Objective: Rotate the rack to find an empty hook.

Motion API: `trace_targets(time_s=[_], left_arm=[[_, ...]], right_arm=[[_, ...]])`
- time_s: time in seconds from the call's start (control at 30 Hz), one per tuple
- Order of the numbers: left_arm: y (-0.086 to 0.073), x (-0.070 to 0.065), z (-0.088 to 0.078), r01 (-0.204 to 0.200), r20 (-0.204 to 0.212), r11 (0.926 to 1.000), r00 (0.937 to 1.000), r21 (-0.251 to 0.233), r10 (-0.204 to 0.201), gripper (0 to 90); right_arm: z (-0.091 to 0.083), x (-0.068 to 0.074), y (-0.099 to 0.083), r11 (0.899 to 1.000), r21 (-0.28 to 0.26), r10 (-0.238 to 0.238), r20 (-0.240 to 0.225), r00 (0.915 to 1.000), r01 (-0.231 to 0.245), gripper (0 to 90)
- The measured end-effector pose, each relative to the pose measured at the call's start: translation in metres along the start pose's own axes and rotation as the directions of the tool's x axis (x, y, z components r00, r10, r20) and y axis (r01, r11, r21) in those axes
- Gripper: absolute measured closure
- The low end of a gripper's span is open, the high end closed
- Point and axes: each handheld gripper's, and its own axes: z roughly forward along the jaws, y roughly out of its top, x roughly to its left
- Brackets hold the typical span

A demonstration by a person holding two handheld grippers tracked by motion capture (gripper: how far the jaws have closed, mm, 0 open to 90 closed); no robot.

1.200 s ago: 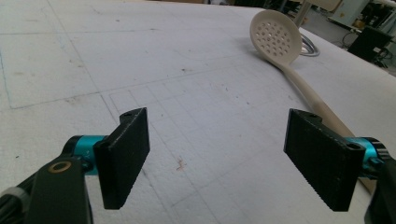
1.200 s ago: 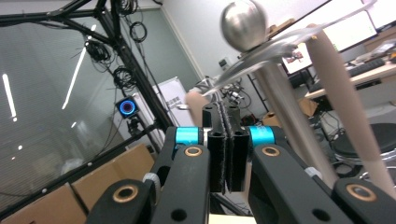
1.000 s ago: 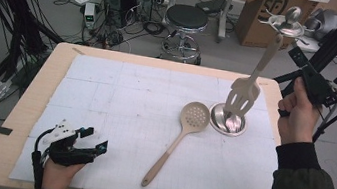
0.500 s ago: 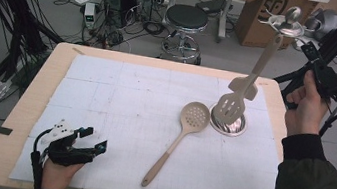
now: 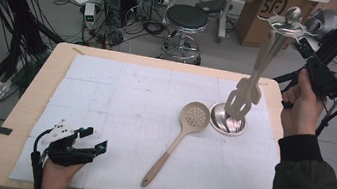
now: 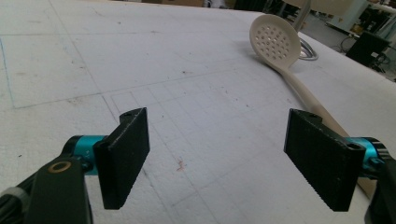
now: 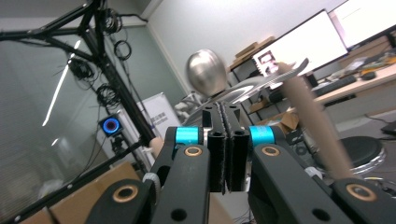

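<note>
White padded covering is being spread over the wooden surface [image 5: 121, 92], with cables, a stool and boxes being seen on the floor behind.

From the high view, a beige slotted turner [image 5: 243, 98] is being held up steeply at the right, its head being hung just above a metal bowl [image 5: 225, 123]. Its handle is being carried up towards the right hand-held gripper [image 5: 309, 49]. A perforated spoon [image 5: 193, 116] is being left flat just beside the bowl, and the left hand-held gripper [image 5: 96, 140] is being rested at the near left corner.

From the left gripper view, that hand-held gripper [image 6: 224, 158] is being kept wide, with nothing between its pads.

From the right gripper view, the hand-held gripper [image 7: 224, 109] is being pressed fully together; what is being pinched cannot be told, since the turner's handle [image 7: 317, 126] is being seen just beside the jaws.

Judged from this, the turner is being gripped far from its head, so it could be swung against the bowl's rim, or slipped and dropped onto the spoon.
</note>
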Motion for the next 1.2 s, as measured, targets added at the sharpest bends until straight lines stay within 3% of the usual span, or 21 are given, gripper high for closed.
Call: trace_targets(time_s=[0.43, 0.67, 1.0, 1.2], left_arm=[[0.000, 0.000, 0.000, -0.002, 0.002, 1.0000, 1.0000, 0.005, 0.002, 22.9], [0.000, 0.000, -0.001, -0.004, 0.002, 1.0000, 1.0000, 0.000, 0.004, 23.0], [0.000, 0.000, 0.000, -0.006, -0.002, 1.0000, 1.0000, 0.003, 0.006, 22.9], [0.000, -0.001, 0.000, -0.007, -0.001, 1.0000, 1.0000, 0.007, 0.007, 23.0]], right_arm=[[0.014, 0.020, -0.008, 0.999, 0.043, -0.009, -0.061, 0.9981, 0.012, 89.8], [0.027, 0.036, -0.010, 0.996, 0.073, -0.050, -0.080, 0.9956, 0.055, 89.8], [0.018, 0.035, -0.016, 0.996, 0.068, -0.058, -0.083, 0.9949, 0.064, 89.6], [0.013, 0.033, -0.035, 0.990, 0.118, -0.058, -0.109, 0.9923, 0.071, 85.9]])
